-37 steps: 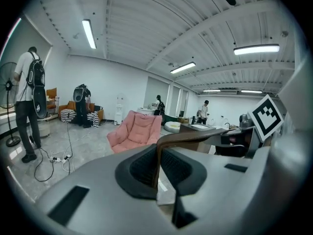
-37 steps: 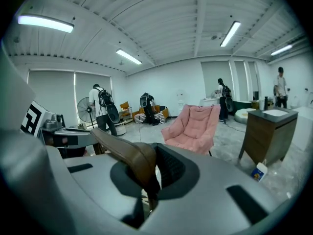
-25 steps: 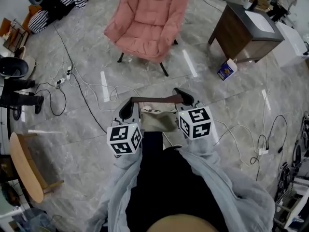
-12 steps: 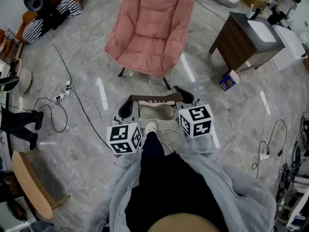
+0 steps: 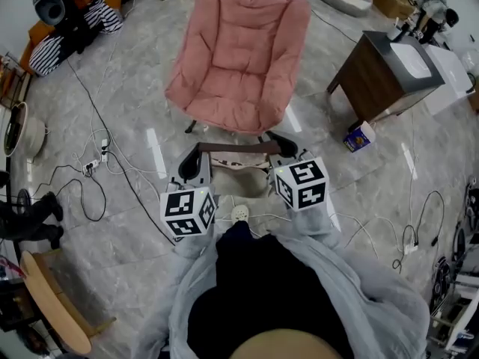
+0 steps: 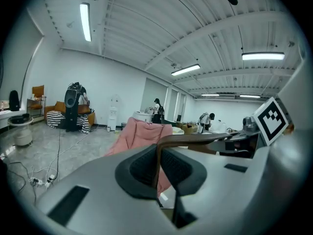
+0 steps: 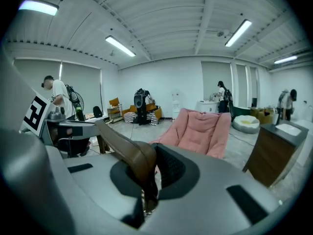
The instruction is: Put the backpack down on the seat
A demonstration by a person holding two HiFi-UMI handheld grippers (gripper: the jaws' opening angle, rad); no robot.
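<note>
Dangling under both, backpack, brown strap clamped in left tool and right tool

Open floor leads to the pink chair; cables trail left, cabinet stands right.

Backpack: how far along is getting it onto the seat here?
Done: the backpack is lifted, hanging by its brown strap. In hand: the left gripper and right gripper are each shut on that strap, short of the pink chair. Left: bring it over the bare seat, lower it, let go.
</note>
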